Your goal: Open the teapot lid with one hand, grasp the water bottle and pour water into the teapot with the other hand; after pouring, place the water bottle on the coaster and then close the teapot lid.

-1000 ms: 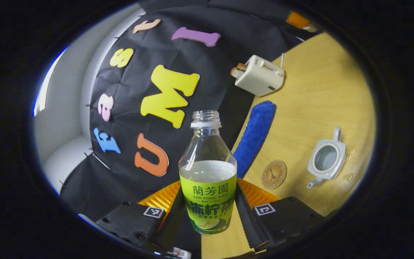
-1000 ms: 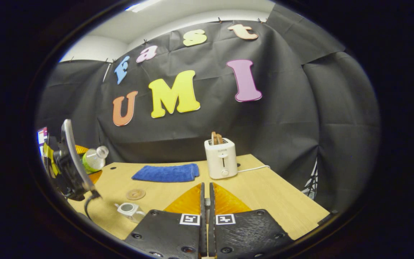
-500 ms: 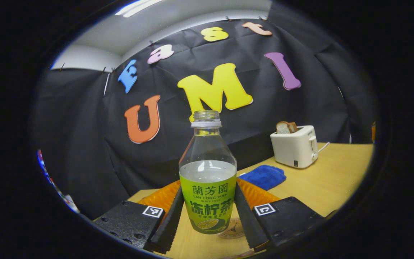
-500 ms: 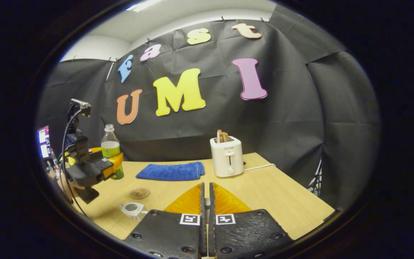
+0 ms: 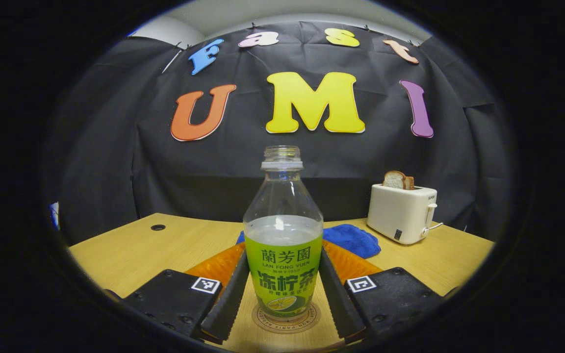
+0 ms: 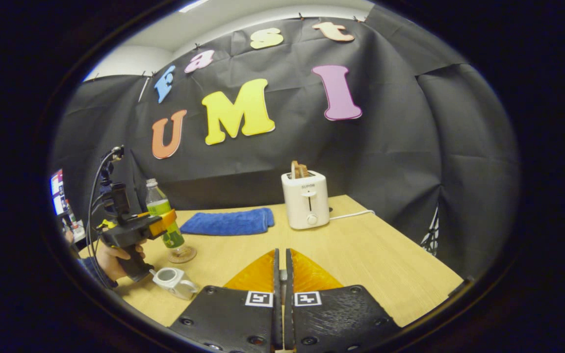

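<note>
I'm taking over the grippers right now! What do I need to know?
Left gripper: shut on the bottle, upright, over the coaster; whether it touches down I cannot tell.
Right gripper: fingers together; whether they pinch the lid I cannot tell.
Teapot: on the table, open, near the coaster.
Done: the bottle is brought to the coaster.
Left: release the bottle, close the teapot.

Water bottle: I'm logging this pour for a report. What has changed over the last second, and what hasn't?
The left gripper swung the water bottle from tilted back to upright and lowered it onto the coaster, its fingers still clamped on it. The right gripper stayed shut and high; the teapot stayed open; the towel and toaster did not move.
</note>
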Demonstrator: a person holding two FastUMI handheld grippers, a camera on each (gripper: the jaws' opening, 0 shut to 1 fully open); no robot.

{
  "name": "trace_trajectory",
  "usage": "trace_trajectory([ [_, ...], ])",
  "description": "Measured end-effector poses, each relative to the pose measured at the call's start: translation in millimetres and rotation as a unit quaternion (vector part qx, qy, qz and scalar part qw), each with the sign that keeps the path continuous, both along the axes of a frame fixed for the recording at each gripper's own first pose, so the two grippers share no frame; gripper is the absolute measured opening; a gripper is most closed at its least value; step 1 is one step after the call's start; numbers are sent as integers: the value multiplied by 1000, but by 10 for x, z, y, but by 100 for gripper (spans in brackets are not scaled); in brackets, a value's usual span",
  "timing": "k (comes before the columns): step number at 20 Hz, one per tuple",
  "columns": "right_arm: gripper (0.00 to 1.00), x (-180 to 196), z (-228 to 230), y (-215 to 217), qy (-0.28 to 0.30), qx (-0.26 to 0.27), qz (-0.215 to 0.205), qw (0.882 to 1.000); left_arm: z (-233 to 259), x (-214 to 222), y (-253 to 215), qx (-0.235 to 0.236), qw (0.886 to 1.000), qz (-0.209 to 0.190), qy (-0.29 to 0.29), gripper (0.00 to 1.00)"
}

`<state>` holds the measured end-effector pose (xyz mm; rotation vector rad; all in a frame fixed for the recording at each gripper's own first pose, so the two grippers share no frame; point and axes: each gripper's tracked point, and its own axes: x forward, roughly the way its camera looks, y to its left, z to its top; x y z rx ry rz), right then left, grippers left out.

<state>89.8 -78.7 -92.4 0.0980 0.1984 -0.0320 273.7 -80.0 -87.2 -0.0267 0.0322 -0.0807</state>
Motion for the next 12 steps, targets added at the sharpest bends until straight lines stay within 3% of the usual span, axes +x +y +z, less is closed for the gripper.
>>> trace_trajectory([
  [6, 1, 19, -42, 98, 5, -1, 6, 1000, -82, 24, -45, 15, 1000, -7, 6, 80],
  [12, 1, -2, -88, 277, 13, -19, 24, 999, 106, -89, -47, 2, 1000, -17, -17, 80],
])
